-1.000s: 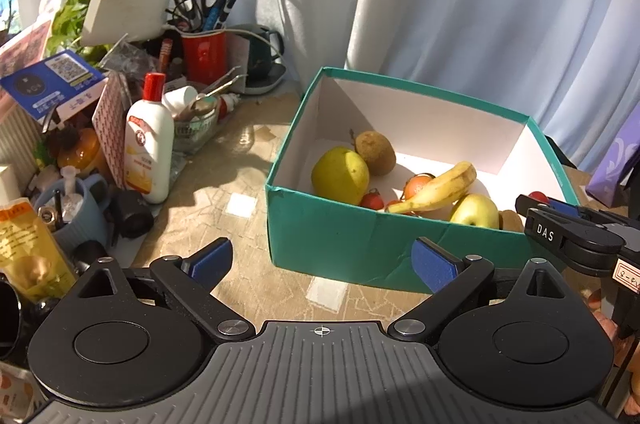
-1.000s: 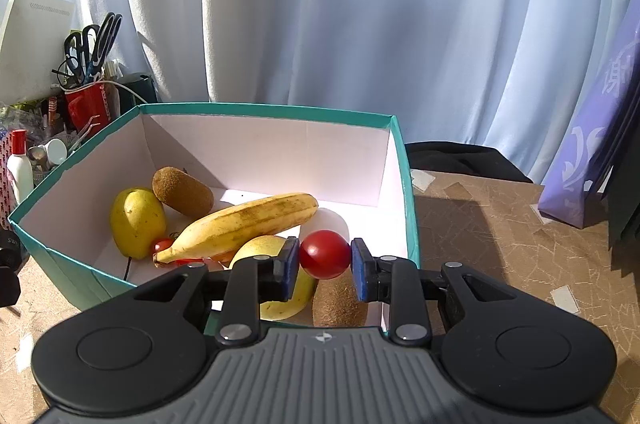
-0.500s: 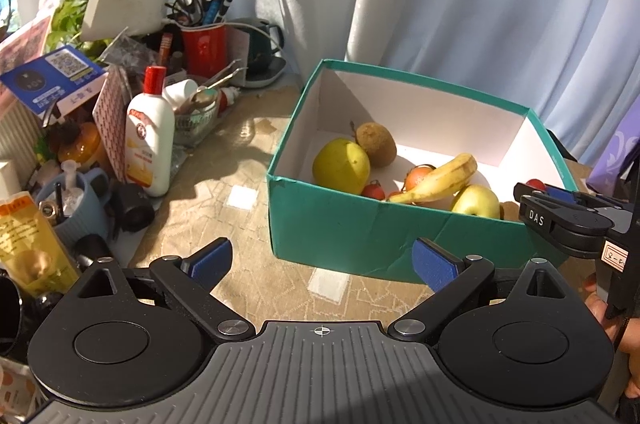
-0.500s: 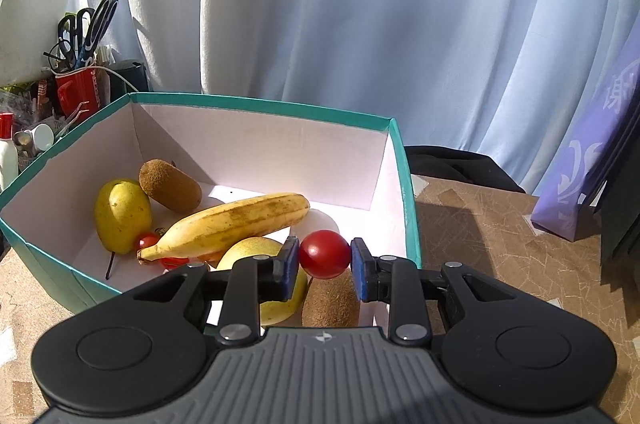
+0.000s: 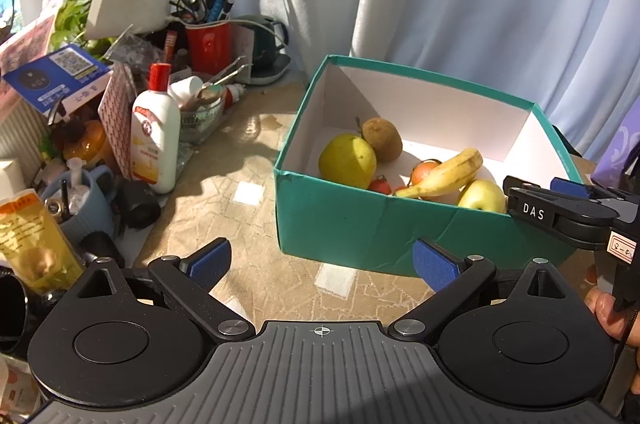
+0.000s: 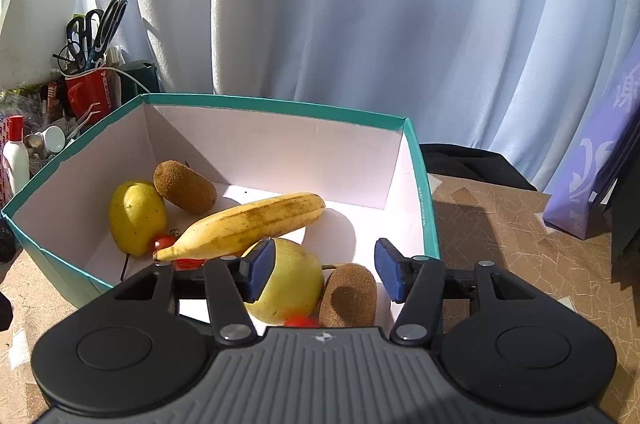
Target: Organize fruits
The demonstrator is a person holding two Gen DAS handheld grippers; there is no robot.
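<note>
tomato (image 6: 298,321) lies low in the teal box (image 6: 424,207), near right corner, beside the apple (image 6: 290,284) and a kiwi (image 6: 348,294). right gripper (image 6: 326,270) has just been opening; its jaws stand spread with nothing pinched. best to lift straight up, i'd say, clear of the right wall before swinging away. left gripper (image 5: 324,260) hangs spread and empty over bare table (image 5: 248,151) left of the box, with clutter crowding farther left.

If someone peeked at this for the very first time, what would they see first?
Probably the green box in the middle of the table, glowing in the sun. A long banana lies across the fruit inside, with a yellow pear at the left. Close up, the right gripper hangs open over a small red tomato.
</note>
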